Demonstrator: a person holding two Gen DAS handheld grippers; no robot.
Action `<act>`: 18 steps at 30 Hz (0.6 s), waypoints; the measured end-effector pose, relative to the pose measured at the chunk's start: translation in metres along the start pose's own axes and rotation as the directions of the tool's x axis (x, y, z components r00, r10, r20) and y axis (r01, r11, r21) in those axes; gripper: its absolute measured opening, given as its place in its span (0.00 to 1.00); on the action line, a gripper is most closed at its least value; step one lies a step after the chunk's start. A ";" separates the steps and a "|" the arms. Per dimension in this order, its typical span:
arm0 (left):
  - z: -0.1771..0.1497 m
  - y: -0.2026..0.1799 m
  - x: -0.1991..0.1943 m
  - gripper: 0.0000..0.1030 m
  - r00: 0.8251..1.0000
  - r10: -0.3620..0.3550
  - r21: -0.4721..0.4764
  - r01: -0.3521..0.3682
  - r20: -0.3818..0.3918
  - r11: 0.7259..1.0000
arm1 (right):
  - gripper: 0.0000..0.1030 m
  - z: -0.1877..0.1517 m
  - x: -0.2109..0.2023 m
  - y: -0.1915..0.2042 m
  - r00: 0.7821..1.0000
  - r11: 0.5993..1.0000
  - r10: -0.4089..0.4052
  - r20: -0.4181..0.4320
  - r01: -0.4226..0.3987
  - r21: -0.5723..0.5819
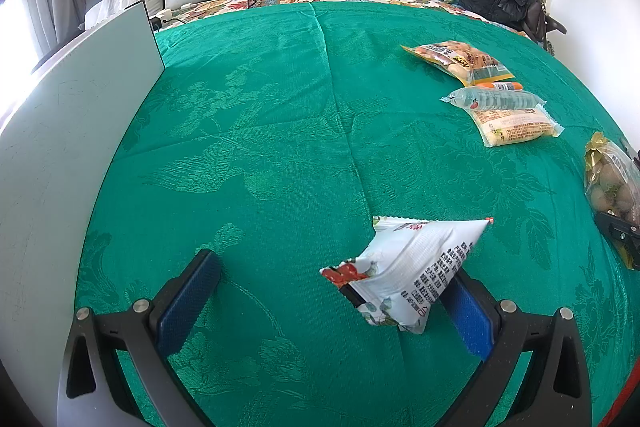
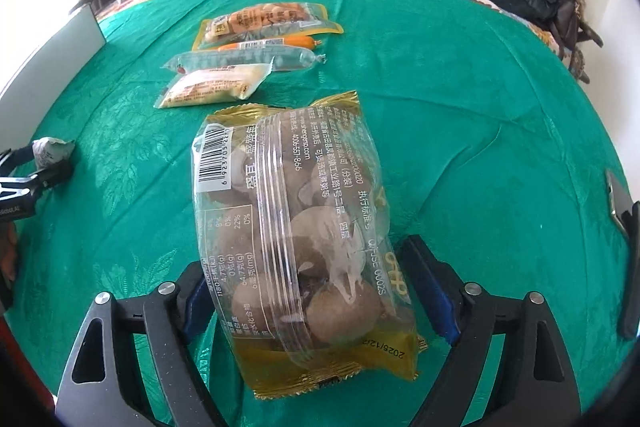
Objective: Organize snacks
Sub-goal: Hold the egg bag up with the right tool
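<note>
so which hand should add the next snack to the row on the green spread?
Right, probably. The right gripper has the clear bag of round pastries between its fingers, just short of the row's end, the yellow packet. The left gripper stands open, farther off, the white packet against one finger.

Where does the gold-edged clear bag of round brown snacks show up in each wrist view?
Left wrist view: gold-edged bag at the far right edge, partly cut off, dark gripper parts just below it.
Right wrist view: the same bag fills the centre foreground, between the right gripper fingers.
Shared landmark: the row of snack packs on the green bedspread, such as the pale yellow pack.
</note>
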State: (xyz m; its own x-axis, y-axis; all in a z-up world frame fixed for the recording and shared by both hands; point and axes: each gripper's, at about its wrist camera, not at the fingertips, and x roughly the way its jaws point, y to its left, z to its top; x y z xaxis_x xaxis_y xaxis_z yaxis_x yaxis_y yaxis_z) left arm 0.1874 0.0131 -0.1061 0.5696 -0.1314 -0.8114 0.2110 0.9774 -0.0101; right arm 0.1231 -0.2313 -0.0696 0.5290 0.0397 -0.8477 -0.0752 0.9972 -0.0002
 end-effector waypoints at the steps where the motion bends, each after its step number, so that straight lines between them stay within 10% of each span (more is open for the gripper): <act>1: 0.000 0.000 0.000 1.00 1.000 0.000 0.000 0.000 0.000 1.000 | 0.90 -0.001 -0.001 -0.001 1.000 1.000 -0.001 0.017 0.001 0.002; 18: 0.000 0.000 0.000 1.00 1.000 -0.001 0.000 0.001 0.000 1.000 | 0.93 -0.007 0.003 0.001 0.998 0.999 -0.025 0.066 0.023 0.028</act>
State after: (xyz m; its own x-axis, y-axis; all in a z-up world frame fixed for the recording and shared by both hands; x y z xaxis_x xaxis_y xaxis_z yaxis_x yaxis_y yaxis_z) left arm 0.1875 0.0133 -0.1063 0.5697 -0.1321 -0.8112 0.2112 0.9774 -0.0108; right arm 0.1188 -0.2304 -0.0760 0.5849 0.0188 -0.8109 -0.0393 0.9992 -0.0052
